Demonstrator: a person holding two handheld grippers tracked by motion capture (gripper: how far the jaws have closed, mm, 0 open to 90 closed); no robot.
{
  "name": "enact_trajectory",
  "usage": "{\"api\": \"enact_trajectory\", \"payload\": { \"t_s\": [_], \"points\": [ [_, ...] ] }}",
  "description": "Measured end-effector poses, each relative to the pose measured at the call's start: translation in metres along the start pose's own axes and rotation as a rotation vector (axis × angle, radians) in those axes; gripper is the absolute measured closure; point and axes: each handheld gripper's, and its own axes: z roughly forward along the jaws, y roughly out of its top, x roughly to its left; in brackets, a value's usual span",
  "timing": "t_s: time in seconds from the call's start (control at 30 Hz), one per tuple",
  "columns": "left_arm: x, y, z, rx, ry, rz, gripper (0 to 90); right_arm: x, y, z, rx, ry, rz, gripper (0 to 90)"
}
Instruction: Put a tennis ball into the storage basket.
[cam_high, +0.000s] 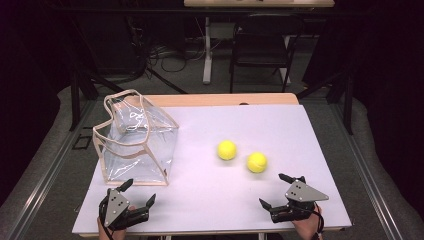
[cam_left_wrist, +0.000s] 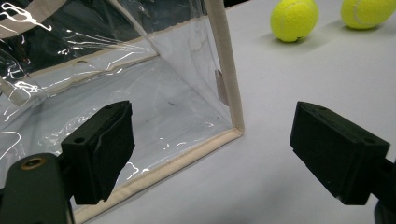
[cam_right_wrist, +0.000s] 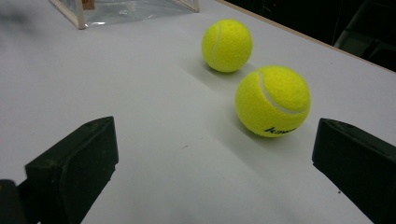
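Two yellow tennis balls lie on the white table: one (cam_high: 227, 150) near the middle, the other (cam_high: 257, 162) to its right and nearer me. A clear plastic bag (cam_high: 135, 140) with beige trim stands at the left. My left gripper (cam_high: 137, 192) is open just in front of the bag's near corner (cam_left_wrist: 236, 128), nothing between its jaws. My right gripper (cam_high: 276, 190) is open at the front right, with the nearer ball (cam_right_wrist: 273, 100) just beyond its jaws and the other ball (cam_right_wrist: 227, 45) farther off.
The table's front edge (cam_high: 210, 232) runs just under both hands. Behind the table's wooden far edge (cam_high: 220, 99) stand a dark chair (cam_high: 262, 47) and a white table leg (cam_high: 207, 50) on a floor with cables.
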Motion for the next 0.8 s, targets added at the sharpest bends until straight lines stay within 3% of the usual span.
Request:
{"api": "enact_trajectory", "payload": {
  "t_s": [0.07,0.57,0.8],
  "points": [
    [0.000,0.000,-0.001,-0.022,-0.009,0.004,14.1,0.000,0.000,0.000,0.002,0.000,-0.001,0.0],
    [-0.001,0.000,-0.001,-0.034,-0.012,0.007,16.0,0.000,0.008,0.001,0.013,-0.003,0.027,0.0],
    [-0.002,0.000,-0.002,-0.041,-0.016,0.013,16.1,-0.002,0.013,0.005,0.044,-0.001,0.046,0.0]
  ]
}}
